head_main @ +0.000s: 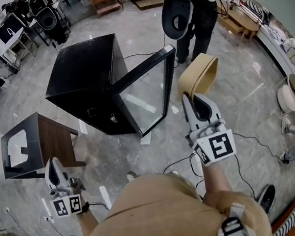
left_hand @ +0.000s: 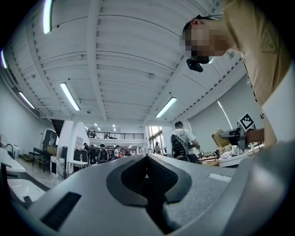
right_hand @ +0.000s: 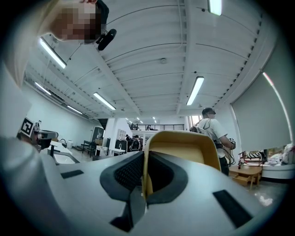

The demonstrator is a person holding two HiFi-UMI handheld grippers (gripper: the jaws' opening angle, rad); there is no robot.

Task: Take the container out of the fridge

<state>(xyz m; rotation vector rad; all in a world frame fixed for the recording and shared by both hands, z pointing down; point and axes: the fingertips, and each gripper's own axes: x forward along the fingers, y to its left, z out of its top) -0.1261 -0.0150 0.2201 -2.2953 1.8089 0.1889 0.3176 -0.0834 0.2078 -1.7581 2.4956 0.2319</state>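
The container (head_main: 201,75) is a tan oval tub with a thin wall. It hangs in the air to the right of the black fridge (head_main: 86,74), clear of it. My right gripper (head_main: 196,96) is shut on its rim, and in the right gripper view the tub's wall (right_hand: 184,146) stands pinched between the pads of the right gripper (right_hand: 145,161). The fridge's glass door (head_main: 148,94) stands swung open toward me. My left gripper (head_main: 52,164) hovers low at the left, near a small table, shut with nothing in it; its pads (left_hand: 159,173) meet in the left gripper view.
A dark brown side table (head_main: 38,138) stands left of the fridge. A person (head_main: 195,17) with a backpack stands behind the open door. Cables (head_main: 253,138) trail over the tiled floor. Benches (head_main: 286,49) with round items line the right wall.
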